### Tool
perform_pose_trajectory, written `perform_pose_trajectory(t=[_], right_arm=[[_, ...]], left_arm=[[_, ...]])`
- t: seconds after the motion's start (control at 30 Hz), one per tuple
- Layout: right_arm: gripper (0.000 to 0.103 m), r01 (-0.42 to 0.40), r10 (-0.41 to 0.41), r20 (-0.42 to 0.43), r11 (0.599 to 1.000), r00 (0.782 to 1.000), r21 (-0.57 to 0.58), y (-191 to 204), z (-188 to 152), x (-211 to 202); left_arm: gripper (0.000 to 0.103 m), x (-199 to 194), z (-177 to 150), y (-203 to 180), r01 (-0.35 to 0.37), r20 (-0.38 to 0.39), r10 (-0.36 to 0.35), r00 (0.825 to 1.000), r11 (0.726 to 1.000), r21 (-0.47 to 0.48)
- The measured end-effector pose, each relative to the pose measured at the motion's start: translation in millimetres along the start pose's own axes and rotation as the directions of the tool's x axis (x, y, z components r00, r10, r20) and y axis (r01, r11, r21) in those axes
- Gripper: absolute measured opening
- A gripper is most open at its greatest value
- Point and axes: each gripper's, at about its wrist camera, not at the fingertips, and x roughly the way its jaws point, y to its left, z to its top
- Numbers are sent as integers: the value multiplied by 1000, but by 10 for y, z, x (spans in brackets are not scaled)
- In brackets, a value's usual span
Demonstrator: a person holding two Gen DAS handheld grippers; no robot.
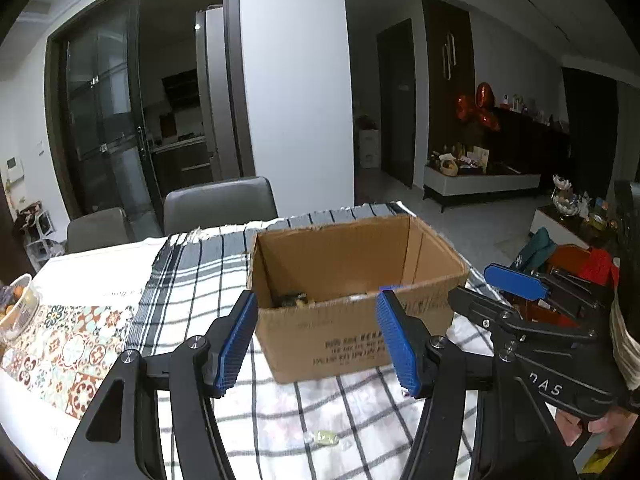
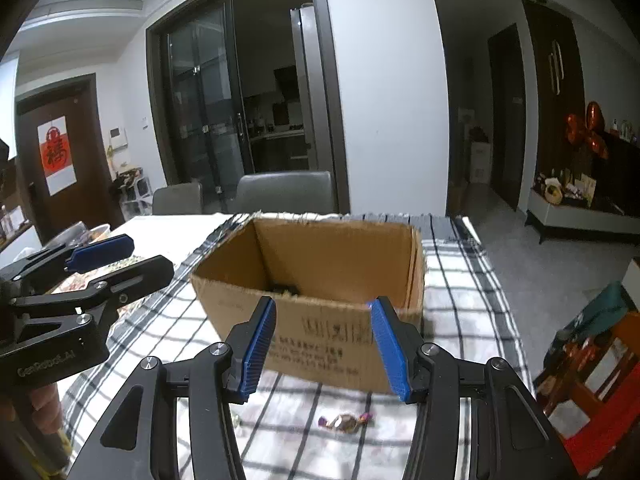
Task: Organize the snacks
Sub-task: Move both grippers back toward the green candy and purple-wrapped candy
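**Some snacks boxed, 2 candies waiting on the cloth**

While I am holding both grippers in front of the cardboard box (image 1: 352,300), I am judging the job as partly done: something dark and yellowish is lying at the bottom of the box, though I cannot tell what it is or how many pieces there are. Still outside, 2 wrapped sweets are lying on the checked cloth (image 2: 460,300) just in front of the box. The gold candy (image 2: 346,423) is resting with its long axis running left to right in my right view, its purple twisted ends pointing out to either side. The pale green candy (image 1: 325,437) is lying much the same way in my left view, roughly crosswise to my fingers.

My left gripper (image 1: 316,344) is standing about half open with nothing between its pads. My right gripper (image 2: 324,346) is likewise parted and carrying nothing. Each candy is sitting below and nearer to me than its gripper's fingertips, so I am reckoning both pickups are still ahead.
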Motion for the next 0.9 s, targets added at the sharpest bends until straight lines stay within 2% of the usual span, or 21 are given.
perform_pose_trajectory(t=[0.3,0.5,0.9], right_arm=[[51,10,-9,-46,999,999,39,5,-299,16],[51,27,-21,-86,998,996,62,9,-539,92],[51,53,-40,-204,997,978,59,-75,-877,413]], left_arm=[[61,-48,-364,8,12,-8,-13,1000,1000,-15],[61,-2,-619,17,7,-45,-8,999,999,-34],[60,347,-1106,46,10,-185,-21,982,998,-62]])
